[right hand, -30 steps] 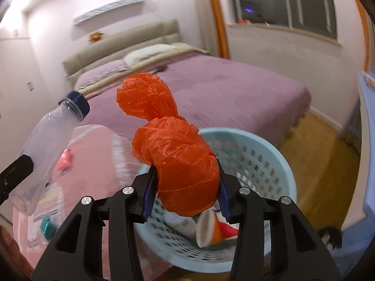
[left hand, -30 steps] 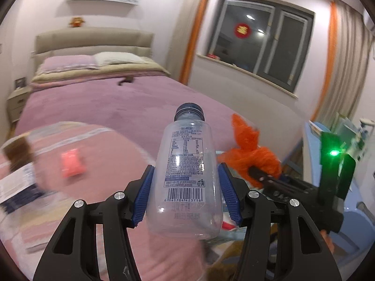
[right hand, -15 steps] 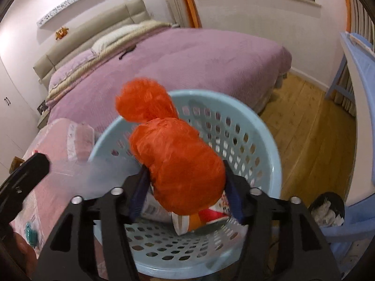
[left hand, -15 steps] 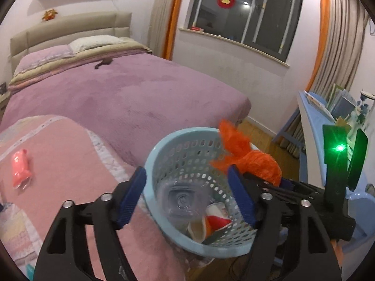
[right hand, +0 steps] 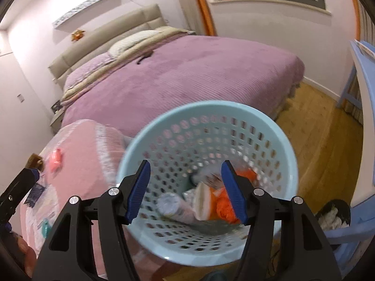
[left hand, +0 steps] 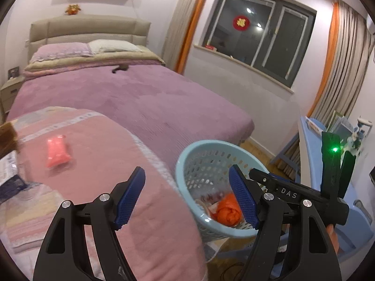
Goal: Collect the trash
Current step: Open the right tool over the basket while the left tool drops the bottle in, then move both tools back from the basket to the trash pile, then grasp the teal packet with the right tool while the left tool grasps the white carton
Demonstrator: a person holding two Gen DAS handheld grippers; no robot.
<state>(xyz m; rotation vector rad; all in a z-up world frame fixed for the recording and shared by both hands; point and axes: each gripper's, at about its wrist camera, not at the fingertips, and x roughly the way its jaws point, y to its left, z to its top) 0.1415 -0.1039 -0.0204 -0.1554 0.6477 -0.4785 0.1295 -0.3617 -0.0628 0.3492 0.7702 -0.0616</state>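
A light blue perforated basket (right hand: 211, 112) stands beside the pink-covered bed and shows in the left wrist view (left hand: 187, 157) too. Inside lie the orange plastic bag (right hand: 225, 208), a clear bottle (right hand: 173, 207) and a paper cup (right hand: 202, 201). My right gripper (right hand: 186, 192) is open and empty, right above the basket's mouth. My left gripper (left hand: 187, 199) is open and empty, over the bed edge to the left of the basket. A pink packet (left hand: 57, 151) lies on the pink blanket (left hand: 105, 164); it also shows in the right wrist view (right hand: 55, 159).
A purple bed (left hand: 140, 98) fills the back. Papers and a wrapper (left hand: 11, 180) lie at the blanket's left. A blue desk and chair (left hand: 304, 135) stand at the right, with wooden floor (right hand: 323, 135) between. A small black bin with tissues (right hand: 332, 215) sits at lower right.
My left gripper let the bottle drop into the basket and swung left. My right gripper opened and the orange bag fell into the basket.
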